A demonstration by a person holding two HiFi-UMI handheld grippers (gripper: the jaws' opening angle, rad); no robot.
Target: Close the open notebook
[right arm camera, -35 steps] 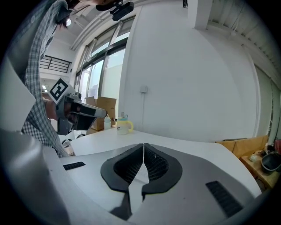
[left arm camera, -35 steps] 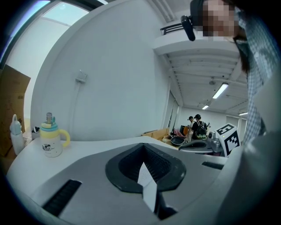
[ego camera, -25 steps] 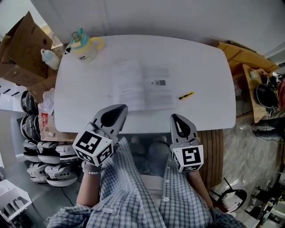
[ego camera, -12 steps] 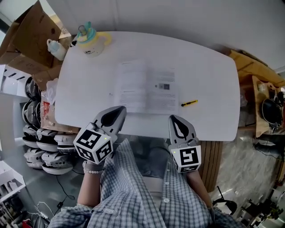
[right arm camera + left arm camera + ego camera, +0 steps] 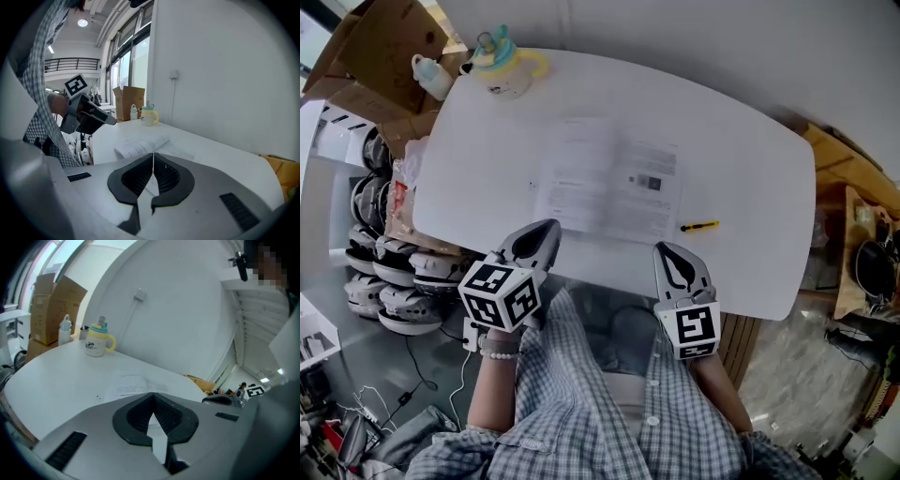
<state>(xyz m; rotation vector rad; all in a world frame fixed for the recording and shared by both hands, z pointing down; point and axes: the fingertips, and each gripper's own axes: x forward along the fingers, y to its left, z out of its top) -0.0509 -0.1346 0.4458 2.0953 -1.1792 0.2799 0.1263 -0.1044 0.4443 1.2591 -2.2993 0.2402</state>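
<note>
**Both grippers shut, poised at the notebook's near edge**

The open white notebook with printed pages (image 5: 609, 180) lies flat in the middle of the white rounded desk (image 5: 750, 159), straight ahead of me. Its spine runs away from me, tilted a little, so the two pages spread out to left and right.

The left gripper (image 5: 548, 227) has its jaws together with nothing between them, and its own view confirms the pads meet (image 5: 151, 397). The right gripper (image 5: 666, 248) is likewise closed and empty (image 5: 153, 154). Both hover over the desk's near edge, pointing forward and somewhat down.

The left tip sits just beside the near corner of the left page, and the right tip just beside the near corner of the right page. I judge neither clearly nearer.

From the right gripper view the left half (image 5: 140, 145) looks thicker and slightly lifted at its outer edge, so I judge that side offers the easier edge to get under and fold across the spine.

A small yellow-and-black pen (image 5: 699, 226) lies near the right page, apart from it.
</note>
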